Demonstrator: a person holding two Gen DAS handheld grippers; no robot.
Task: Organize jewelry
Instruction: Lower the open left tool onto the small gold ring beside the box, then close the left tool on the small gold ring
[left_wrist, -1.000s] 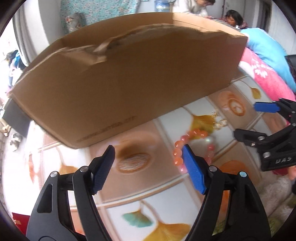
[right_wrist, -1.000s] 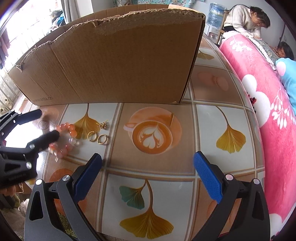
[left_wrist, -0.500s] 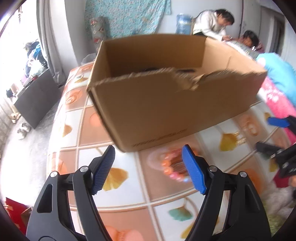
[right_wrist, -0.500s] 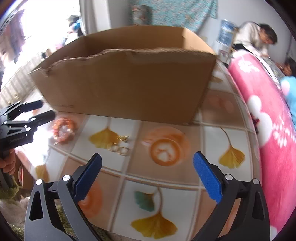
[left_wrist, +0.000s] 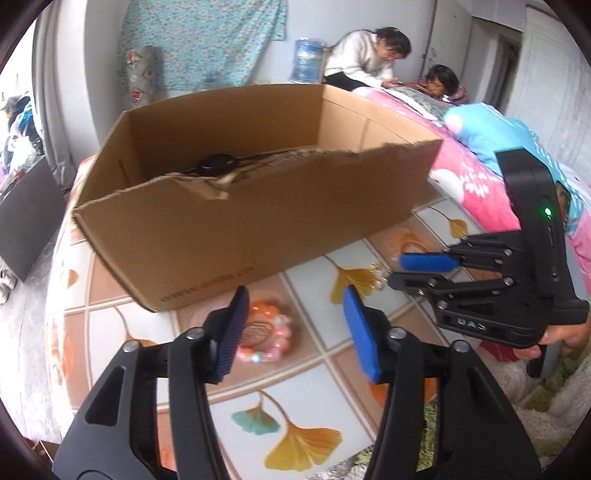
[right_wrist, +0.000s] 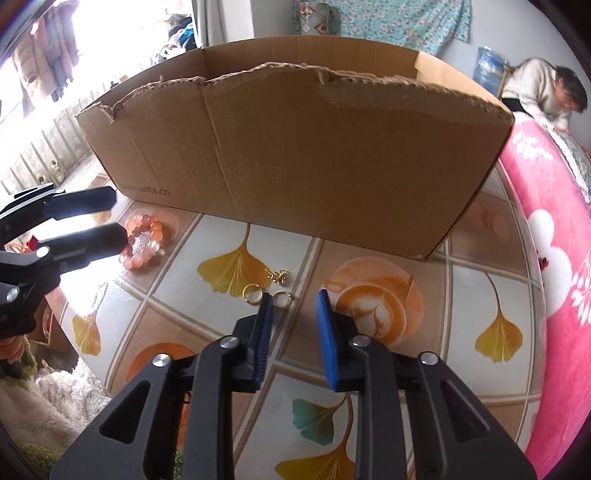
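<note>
- Because the left gripper (left_wrist: 291, 328) hangs above the tabletop with its blue pads parted, the orange bead bracelet (left_wrist: 263, 334) lies framed in the gap between them, nearer the left pad and untouched; the opening looks wide enough to straddle one side of the loop, which suggests a descent onto it is being set up.
- Just beyond those left tongs stands the cardboard box (right_wrist: 295, 155), its torn front wall low enough to reach over; I judge it to be where the jewelry is meant to go, and a dark item already shows inside in the left view.
- Between the two tools, on the ginkgo-patterned table (right_wrist: 480, 295), a small gold trinket (right_wrist: 279, 276) lies a little beyond the right tongs' tips, loose and separate from everything else.
- Directly ahead of the right gripper (right_wrist: 293, 325) sit two gold rings (right_wrist: 266, 296), side by side; one is just ahead of the left pad's tip, the other peeks through the gap.
- The right tongs are spread only narrowly and hold nothing, a width that suits so small a target.
</note>
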